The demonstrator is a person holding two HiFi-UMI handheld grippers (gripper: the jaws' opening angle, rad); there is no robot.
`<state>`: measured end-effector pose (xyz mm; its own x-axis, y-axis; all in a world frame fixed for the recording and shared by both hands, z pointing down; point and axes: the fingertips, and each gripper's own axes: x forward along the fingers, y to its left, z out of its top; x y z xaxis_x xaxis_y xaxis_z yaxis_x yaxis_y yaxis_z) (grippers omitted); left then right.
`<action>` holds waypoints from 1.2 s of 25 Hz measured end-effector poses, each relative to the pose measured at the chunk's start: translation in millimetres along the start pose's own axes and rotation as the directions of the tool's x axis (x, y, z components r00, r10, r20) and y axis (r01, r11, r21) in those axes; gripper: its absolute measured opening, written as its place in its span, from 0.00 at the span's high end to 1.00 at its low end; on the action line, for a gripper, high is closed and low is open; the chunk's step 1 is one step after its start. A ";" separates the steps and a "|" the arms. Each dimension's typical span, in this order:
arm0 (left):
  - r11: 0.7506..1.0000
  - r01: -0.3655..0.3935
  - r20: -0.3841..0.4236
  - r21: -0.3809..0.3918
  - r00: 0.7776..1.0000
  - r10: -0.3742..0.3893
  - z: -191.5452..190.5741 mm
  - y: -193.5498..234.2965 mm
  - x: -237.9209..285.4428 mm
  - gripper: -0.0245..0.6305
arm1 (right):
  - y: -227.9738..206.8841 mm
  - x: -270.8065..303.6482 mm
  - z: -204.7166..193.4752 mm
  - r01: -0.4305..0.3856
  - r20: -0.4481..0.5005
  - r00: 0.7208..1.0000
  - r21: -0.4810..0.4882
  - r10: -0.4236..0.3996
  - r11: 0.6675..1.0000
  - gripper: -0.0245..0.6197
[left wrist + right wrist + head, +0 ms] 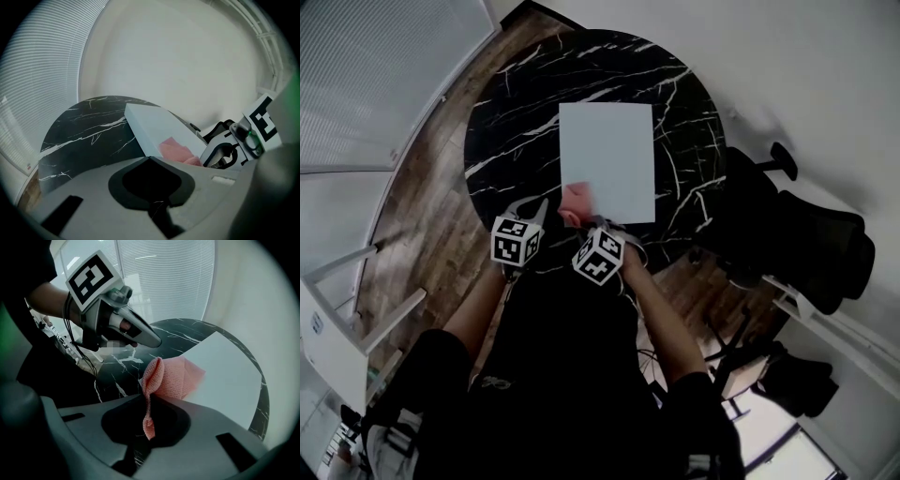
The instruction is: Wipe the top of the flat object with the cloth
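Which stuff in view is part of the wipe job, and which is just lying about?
Job: cloth, pinched in the right gripper; white board, with the cloth on its near corner; table under the board.

Lying about: left gripper, shut and empty; office chair beside the table.

I see one round counter (516, 103), black stone shot through with thin white veins, bare over most of its top. Directly on it lies a single flat object (607, 159), a pale rectangular slab, lying level with its long sides running away from me. It sits about mid-counter, its near edge closer to the near rim than its far edge is to the far rim. From the left tool's view, its side shows a little thickness.
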<state>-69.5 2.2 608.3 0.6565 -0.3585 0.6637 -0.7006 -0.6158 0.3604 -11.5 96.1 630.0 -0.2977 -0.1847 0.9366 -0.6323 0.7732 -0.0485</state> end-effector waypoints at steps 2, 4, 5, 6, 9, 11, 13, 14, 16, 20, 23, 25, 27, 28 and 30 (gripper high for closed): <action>1.000 0.006 -0.005 0.000 1.000 -0.006 -2.5 -2.0 -0.3 0.96 | 6.7 1.5 -3.3 -0.013 -0.012 1.000 -0.004 0.013 1.000 0.94; 1.000 0.014 -0.011 0.002 1.000 -0.014 -4.4 -4.3 -0.3 0.96 | 14.4 3.9 -8.2 -0.026 -0.029 0.999 -0.012 0.025 1.000 0.94; 1.000 0.017 -0.013 0.004 1.000 -0.017 -5.4 -5.4 0.0 0.96 | 17.4 4.8 -10.1 -0.024 -0.031 0.999 -0.017 0.024 1.000 0.94; 1.000 0.021 -0.016 0.007 1.000 -0.020 -6.5 -6.0 0.2 0.96 | 19.2 5.0 -10.7 -0.015 -0.023 1.000 -0.020 0.014 1.000 0.94; 1.000 0.023 -0.020 0.018 1.000 -0.022 -7.6 -5.5 0.3 0.96 | 15.8 -1.1 -5.4 0.046 0.052 0.998 0.014 -0.047 0.999 0.94; 1.000 0.019 -0.013 0.020 1.000 -0.018 -5.2 -7.0 -2.3 0.96 | 10.9 -10.1 -2.0 0.082 0.119 0.989 0.066 -0.090 0.994 0.94; 1.000 0.014 0.002 0.021 1.000 -0.014 -0.5 -11.5 -6.0 0.96 | 6.7 -20.7 0.8 0.096 0.194 0.974 0.130 -0.120 0.987 0.94; 1.000 0.011 0.011 0.022 1.000 -0.011 2.4 -14.3 -7.8 0.96 | 4.5 -26.8 2.9 0.096 0.236 0.963 0.165 -0.134 0.982 0.94; 1.000 0.003 0.026 0.031 1.000 -0.004 8.8 -19.1 -12.1 0.96 | -0.5 -41.6 10.6 0.086 0.333 0.928 0.246 -0.168 0.965 0.95; 0.999 -0.017 0.068 0.035 0.998 0.015 25.4 -33.2 -23.3 0.96 | -13.2 -82.4 21.3 0.016 0.511 0.818 0.441 -0.265 0.898 0.95; 1.000 -0.016 0.123 -0.001 0.992 0.016 33.9 -56.2 -35.6 0.96 | -21.1 -107.3 8.2 -0.030 0.561 0.755 0.546 -0.339 0.838 0.95; 1.000 -0.013 0.152 -0.014 0.988 0.015 36.8 -73.9 -44.3 0.96 | -27.8 -127.6 -5.2 -0.020 0.569 0.716 0.596 -0.405 0.803 0.95; 1.000 -0.008 0.172 -0.002 0.985 0.008 39.3 -93.3 -52.6 0.96 | -31.6 -156.8 -17.8 0.007 0.568 0.672 0.637 -0.475 0.771 0.95; 1.000 -0.005 0.182 0.009 0.983 0.003 40.6 -103.6 -57.0 0.96 | -31.4 -172.4 -23.8 0.023 0.566 0.650 0.651 -0.506 0.758 0.95; 0.999 -0.003 0.206 0.032 0.979 -0.004 43.9 -123.5 -66.9 0.96 | -28.4 -204.1 -32.4 0.056 0.564 0.608 0.671 -0.558 0.739 0.95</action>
<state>-14.6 71.4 490.6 0.7026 -0.4932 0.5130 -0.6933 -0.6370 0.3371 90.4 131.5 451.4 -0.2317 -0.8864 0.4007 -0.9641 0.1544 -0.2158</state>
